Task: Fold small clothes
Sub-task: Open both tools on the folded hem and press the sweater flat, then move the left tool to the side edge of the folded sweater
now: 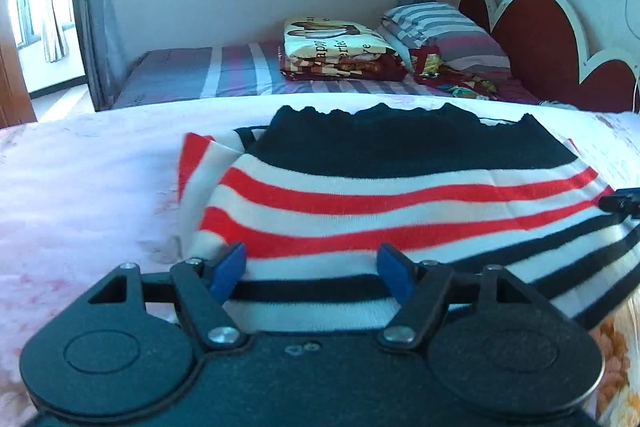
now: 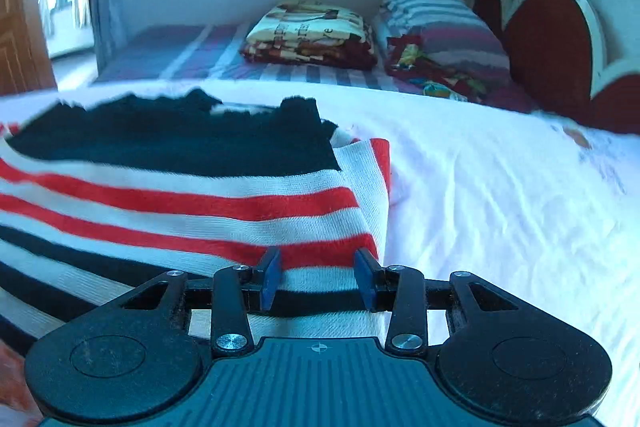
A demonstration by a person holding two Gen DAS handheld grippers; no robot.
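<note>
Lying on the pale sheet [image 1: 80,179], striped sweater [image 1: 400,195] spread flat, navy band far, red and white stripes near. Left gripper [image 1: 312,273] at near-left hem, jaws apart, cloth between, not pinched. Right gripper [image 2: 319,277] at near-right corner, jaws likewise released. Folded blanket [image 1: 336,47] far behind.

both the left gripper [image 1: 312,273] and the right gripper [image 2: 319,277] have fingers spread apart.
</note>
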